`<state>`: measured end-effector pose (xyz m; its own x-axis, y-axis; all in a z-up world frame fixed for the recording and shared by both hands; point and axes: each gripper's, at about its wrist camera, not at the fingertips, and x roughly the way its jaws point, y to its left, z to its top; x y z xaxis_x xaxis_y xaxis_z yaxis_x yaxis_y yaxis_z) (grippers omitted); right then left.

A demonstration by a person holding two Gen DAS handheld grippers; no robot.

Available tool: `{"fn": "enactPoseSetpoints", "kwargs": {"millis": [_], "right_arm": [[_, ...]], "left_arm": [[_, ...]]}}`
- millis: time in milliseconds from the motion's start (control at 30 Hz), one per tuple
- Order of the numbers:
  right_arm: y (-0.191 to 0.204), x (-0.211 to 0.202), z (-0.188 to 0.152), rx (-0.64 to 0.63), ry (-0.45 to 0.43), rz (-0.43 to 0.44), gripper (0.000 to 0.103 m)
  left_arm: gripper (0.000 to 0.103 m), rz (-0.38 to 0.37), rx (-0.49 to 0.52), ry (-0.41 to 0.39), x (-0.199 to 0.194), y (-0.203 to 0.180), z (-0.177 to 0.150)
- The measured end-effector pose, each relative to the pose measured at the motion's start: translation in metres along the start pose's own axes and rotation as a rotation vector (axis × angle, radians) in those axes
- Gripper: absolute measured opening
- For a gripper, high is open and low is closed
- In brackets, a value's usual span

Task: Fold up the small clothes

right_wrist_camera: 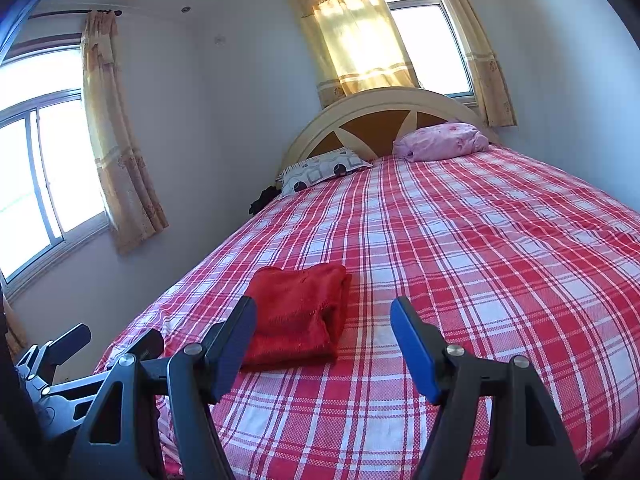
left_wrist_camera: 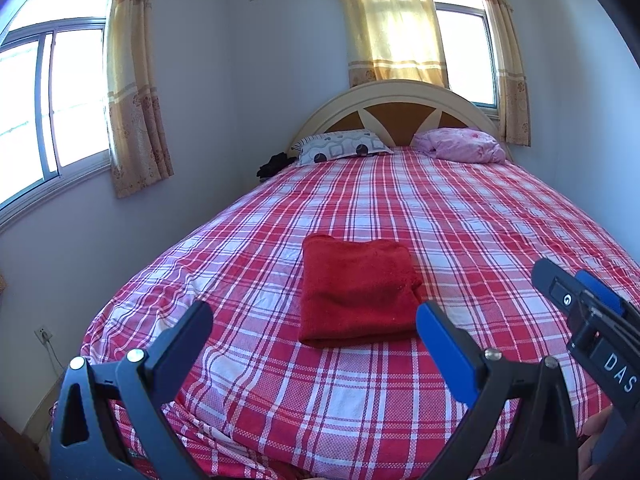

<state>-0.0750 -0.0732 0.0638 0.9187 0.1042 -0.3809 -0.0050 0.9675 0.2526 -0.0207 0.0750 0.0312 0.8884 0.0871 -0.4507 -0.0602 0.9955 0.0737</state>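
I see one folded red cloth (left_wrist_camera: 356, 290) lying flat on the checked bed (left_wrist_camera: 460, 216), near the foot end and well apart from the two pillows at the headboard (left_wrist_camera: 394, 98): a patterned pillow (left_wrist_camera: 340, 146) on the left and a pink pillow (left_wrist_camera: 460, 144) on the right. A dark bundle (left_wrist_camera: 272, 166) sits off the bed's left edge beside the patterned one; I cannot tell what it is. Two windows (left_wrist_camera: 40, 108) carry yellow curtains (left_wrist_camera: 132, 92).

My left gripper (left_wrist_camera: 314, 316) hangs over the foot of the bed with its fingers spread wide and nothing between them; the cloth lies just beyond, untouched. My right gripper (right_wrist_camera: 324, 312) is likewise spread and empty, and its left finger (right_wrist_camera: 234, 344) covers the cloth's near left corner in the right view. Nothing on the sheet lies between either gripper and the cloth.

The left view shows the cloth whole and square-on, plus a wall socket (left_wrist_camera: 43, 334) low on the left and the right gripper entering at its right edge. The right view shows the cloth's stacked layers along its right side, and the left gripper at its lower left.
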Motion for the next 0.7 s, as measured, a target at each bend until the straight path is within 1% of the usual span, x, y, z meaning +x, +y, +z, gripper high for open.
{"fn": "enactPoseSetpoints", "kwargs": {"millis": [700], "right_arm": [[-0.0004,0.0029,-0.0041,0.007,0.011,-0.001,0.07]], "left_arm": [[0.103,0.003,0.008,0.007,0.0041,-0.0003,-0.0025]]}}
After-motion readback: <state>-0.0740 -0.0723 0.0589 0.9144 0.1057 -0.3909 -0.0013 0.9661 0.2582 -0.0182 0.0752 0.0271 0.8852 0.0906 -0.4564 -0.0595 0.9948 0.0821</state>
